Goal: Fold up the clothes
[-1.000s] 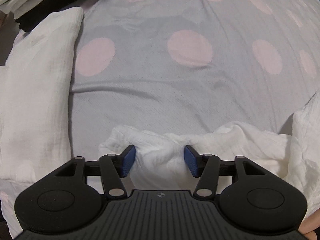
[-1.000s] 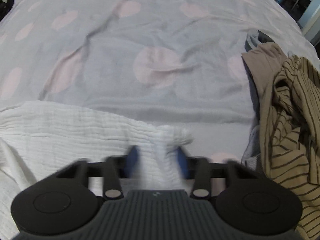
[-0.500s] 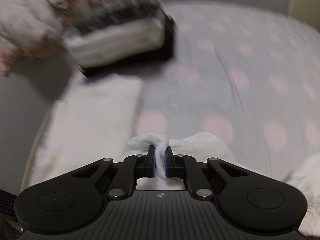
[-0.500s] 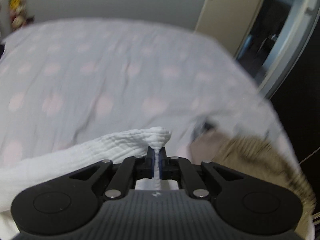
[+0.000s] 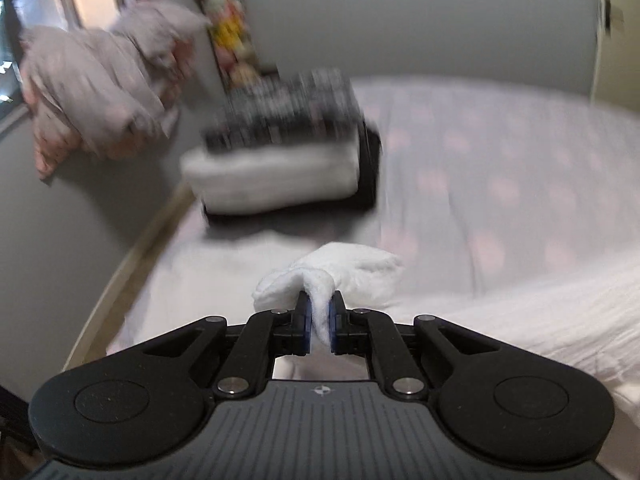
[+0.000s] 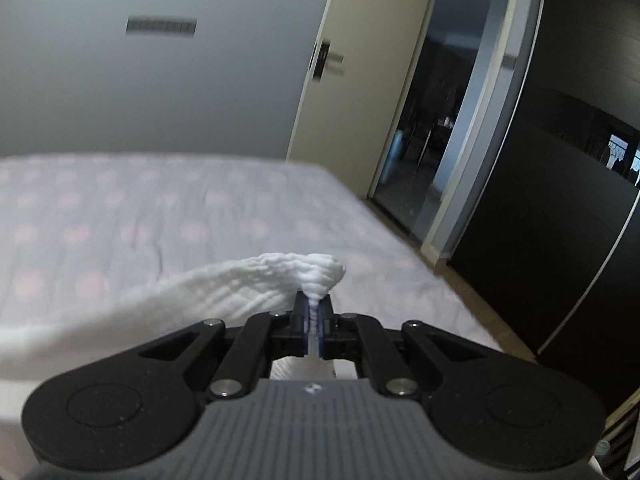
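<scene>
Above the grey bed with pink dots (image 6: pixel 168 216), the left claw (image 5: pixel 319 318) and right claw (image 6: pixel 313 326) each pinch a corner of the crinkly white cloth (image 6: pixel 224 292) — lifted, not folded yet. At 11 o'clock sits a folded pile (image 5: pixel 276 172) — already done, I think.

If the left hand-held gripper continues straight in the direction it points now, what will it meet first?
Probably the pile of folded clothes on the bed. The left hand-held gripper, shut on the white cloth, points toward it, though blur makes depth uncertain.
</scene>
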`<state>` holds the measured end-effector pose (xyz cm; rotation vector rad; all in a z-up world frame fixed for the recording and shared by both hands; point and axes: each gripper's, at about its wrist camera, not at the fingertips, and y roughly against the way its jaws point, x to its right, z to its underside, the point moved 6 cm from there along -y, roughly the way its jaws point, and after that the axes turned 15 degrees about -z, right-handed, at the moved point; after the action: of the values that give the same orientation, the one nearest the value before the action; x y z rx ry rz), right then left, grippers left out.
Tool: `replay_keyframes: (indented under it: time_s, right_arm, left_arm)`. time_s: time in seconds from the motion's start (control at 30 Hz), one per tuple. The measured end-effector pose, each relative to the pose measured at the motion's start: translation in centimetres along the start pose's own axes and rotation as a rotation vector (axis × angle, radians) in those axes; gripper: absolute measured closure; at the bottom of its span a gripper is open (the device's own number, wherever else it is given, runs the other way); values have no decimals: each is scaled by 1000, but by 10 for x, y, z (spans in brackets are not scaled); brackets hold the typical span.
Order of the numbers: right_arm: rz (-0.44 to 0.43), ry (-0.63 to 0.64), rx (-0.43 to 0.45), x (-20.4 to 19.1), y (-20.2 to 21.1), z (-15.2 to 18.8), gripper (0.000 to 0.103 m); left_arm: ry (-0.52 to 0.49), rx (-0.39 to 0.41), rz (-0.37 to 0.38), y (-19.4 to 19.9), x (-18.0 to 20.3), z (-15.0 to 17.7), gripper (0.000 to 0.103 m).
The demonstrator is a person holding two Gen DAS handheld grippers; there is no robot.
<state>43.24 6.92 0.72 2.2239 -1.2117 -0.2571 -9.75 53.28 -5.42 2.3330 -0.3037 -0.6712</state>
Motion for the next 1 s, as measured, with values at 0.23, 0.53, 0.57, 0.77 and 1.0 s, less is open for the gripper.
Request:
replay_keyframes:
  time_s: [0.23, 0.53, 0.57, 0.77, 1.0]
  right_arm:
    - [-5, -19, -265, 5, -32, 100, 98]
    - [-62, -18, -461, 17, -28, 176, 90]
    - [-68, -18, -455, 17, -23, 177, 85]
    - [-139, 35, -349, 17, -16, 145, 67]
    - [-143, 81, -229, -8, -37, 102, 57]
  left_arm:
    - [-275, -259, -3, -42, 32, 94, 93]
    - [-312, -265, 135, -44, 33, 110, 72]
    - [-309, -247, 152, -39, 31, 107, 67]
    - [-265, -126, 225, -32, 32, 72, 42]
    - [-265, -239, 175, -96, 66, 84, 42]
